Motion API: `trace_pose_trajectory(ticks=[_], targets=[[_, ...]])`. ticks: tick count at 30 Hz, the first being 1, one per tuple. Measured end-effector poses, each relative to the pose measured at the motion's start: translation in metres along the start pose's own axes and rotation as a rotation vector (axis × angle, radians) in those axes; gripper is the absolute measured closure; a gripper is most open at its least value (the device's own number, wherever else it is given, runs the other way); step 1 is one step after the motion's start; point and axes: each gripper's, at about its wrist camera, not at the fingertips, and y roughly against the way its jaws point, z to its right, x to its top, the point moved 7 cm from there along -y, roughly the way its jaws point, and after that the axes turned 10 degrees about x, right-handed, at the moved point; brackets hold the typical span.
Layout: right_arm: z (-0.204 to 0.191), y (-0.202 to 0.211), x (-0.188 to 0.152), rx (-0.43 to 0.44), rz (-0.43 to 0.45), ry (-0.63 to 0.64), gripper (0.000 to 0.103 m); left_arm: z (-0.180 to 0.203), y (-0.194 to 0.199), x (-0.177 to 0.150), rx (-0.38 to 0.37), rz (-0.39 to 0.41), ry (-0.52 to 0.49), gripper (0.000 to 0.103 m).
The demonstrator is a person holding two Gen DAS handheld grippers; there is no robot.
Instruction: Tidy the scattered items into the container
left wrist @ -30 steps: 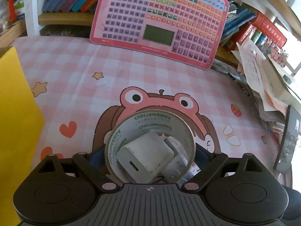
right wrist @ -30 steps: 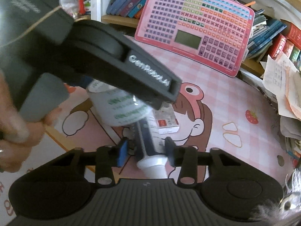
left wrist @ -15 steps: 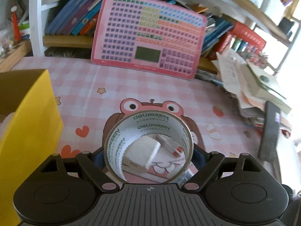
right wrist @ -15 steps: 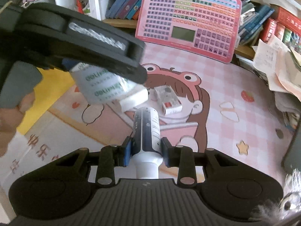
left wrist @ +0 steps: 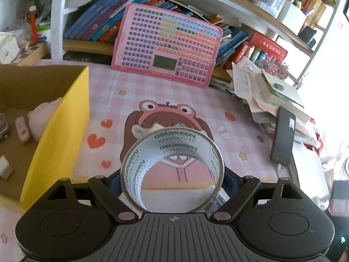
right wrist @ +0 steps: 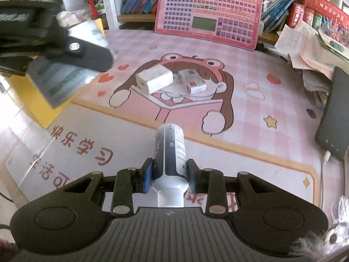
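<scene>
1. Left gripper [left wrist: 172, 180] held the tape roll [left wrist: 172, 170] clamped between wide-set jaws; compared with a second ago it had lifted clear of the white charger [right wrist: 154, 79], which no longer showed through the roll's hole.
2. The yellow box [left wrist: 65, 118], earlier only an edge at the left, now showed its open inside left of the gripper, with small items on its floor.
3. Right gripper [right wrist: 169, 175] was shut tight on the blue-white tube [right wrist: 171, 150], now raised off the mat [right wrist: 250, 118]; a second ago the tube was low beside the small red-white box [right wrist: 194, 82].
4. Charger and small box lay touching on the mat, ahead of the right gripper.
5. Open mat lay ahead; paper pile and phone [right wrist: 332, 113] crowded the right edge.
</scene>
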Motion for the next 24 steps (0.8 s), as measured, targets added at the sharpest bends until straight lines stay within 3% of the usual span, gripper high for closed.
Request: trace_pose_trajectory(ticks=[14,24], targets=[[-0.005,-0.01,-0.004,-0.023,-0.016,-0.004,0.072,-0.015,0.054,-0.035,0.008,0.015,0.035,0.015],[-0.014,0.005,-0.008,-0.031,-0.011,-0.022,0.073,-0.032,0.067,-0.05,0.011,0.012,0.051,0.015]])
